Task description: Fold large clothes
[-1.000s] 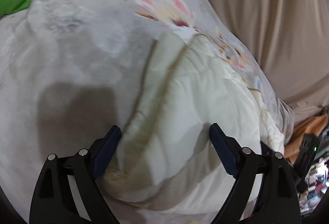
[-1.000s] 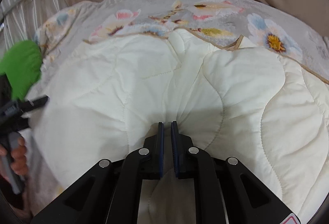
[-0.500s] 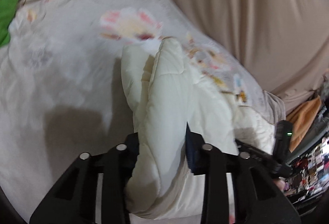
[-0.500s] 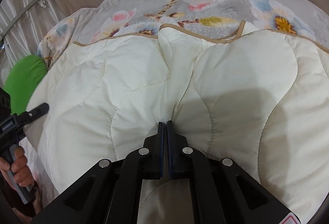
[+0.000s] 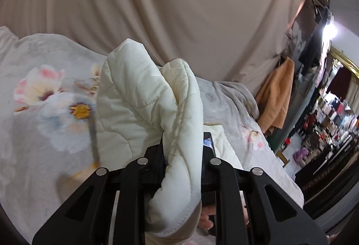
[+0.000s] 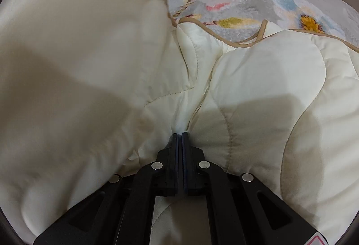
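Note:
The large piece is a quilt, cream and stitched on one side (image 6: pixel 258 87), grey with printed flowers on the other (image 5: pixel 56 110). My left gripper (image 5: pixel 184 146) has a thick cream fold (image 5: pixel 134 96) between its fingers; its jaws are closing and the pads press on the fold, which stands up above the bed. My right gripper (image 6: pixel 180 133) is shut on a thin pinch of the cream side near its front edge. A big cream flap (image 6: pixel 67 43) rises at the left of the right wrist view. The floral side (image 6: pixel 246 4) shows behind it.
A beige curtain (image 5: pixel 179 9) hangs behind the bed. An orange cloth (image 5: pixel 276 96) drapes at the right, with crowded shelves (image 5: pixel 325 123) beyond. Part of a hand (image 5: pixel 206 220) shows under the left gripper.
My left gripper closed on the cream fold, rolled and lifted it up off the bed. In the right wrist view the flap rose at the left, hiding the green cloth. The right jaws shut fully.

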Demonstrator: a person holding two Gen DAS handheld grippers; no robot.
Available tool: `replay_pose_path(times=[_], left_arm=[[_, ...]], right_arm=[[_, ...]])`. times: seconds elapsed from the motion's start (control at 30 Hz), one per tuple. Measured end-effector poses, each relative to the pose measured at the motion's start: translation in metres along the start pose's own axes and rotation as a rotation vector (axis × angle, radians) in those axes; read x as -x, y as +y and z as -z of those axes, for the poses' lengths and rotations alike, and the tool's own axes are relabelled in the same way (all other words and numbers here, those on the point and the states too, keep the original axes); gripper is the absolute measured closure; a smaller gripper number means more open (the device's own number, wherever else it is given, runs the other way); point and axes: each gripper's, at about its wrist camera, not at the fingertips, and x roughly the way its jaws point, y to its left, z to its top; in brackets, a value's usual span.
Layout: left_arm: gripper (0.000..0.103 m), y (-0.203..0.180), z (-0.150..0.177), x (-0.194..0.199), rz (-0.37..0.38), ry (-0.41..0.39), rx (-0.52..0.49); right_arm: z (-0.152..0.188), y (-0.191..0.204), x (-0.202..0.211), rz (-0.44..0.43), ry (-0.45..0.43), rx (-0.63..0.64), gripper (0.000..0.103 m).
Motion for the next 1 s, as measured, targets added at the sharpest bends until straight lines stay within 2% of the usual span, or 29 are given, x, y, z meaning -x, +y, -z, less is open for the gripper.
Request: replay_pose_path(times=[0.17, 0.27, 0.43, 0.47, 0.5, 0.57, 0.7, 0.83, 0.87, 1.0], left_arm=[[0.085, -0.012, 0.002, -0.014, 0.023, 0.016, -0.002], [0.085, -0.011, 0.003, -0.014, 0.026, 0.017, 0.011], [0.085, -0.004, 0.004, -0.007, 0.011, 0.007, 0.028], [0.085, -0.003, 0.004, -0.005, 0.002, 0.004, 0.029], [0.085, -0.002, 0.003, -0.005, -0.008, 0.001, 0.031], [0.085, 0.002, 0.002, -0.005, -0.018, 0.001, 0.040], [0.085, 0.008, 0.000, -0.009, -0.015, 0.006, 0.065], [0.085, 0.008, -0.001, -0.008, -0.009, 0.012, 0.069], [0.085, 0.007, -0.001, -0.008, -0.013, 0.010, 0.071], [0.085, 0.010, -0.002, -0.005, -0.010, 0.006, 0.085]], right_arm=[[-0.006, -0.016, 0.032, -0.032, -0.055, -0.046, 0.101], [-0.030, -0.029, 0.042, -0.019, -0.097, -0.087, 0.093], [-0.064, -0.037, -0.002, -0.031, -0.018, -0.124, 0.093], [-0.068, -0.036, -0.013, -0.017, -0.001, -0.121, 0.100], [-0.071, -0.034, -0.024, -0.002, 0.015, -0.119, 0.103], [-0.078, -0.031, -0.041, 0.011, 0.033, -0.112, 0.103], [-0.086, -0.032, -0.048, 0.010, 0.051, -0.127, 0.103], [-0.085, -0.038, -0.019, -0.018, 0.007, -0.132, 0.101], [-0.080, -0.037, -0.001, -0.027, -0.021, -0.113, 0.096], [-0.045, -0.031, 0.055, -0.010, -0.058, -0.023, 0.095]])
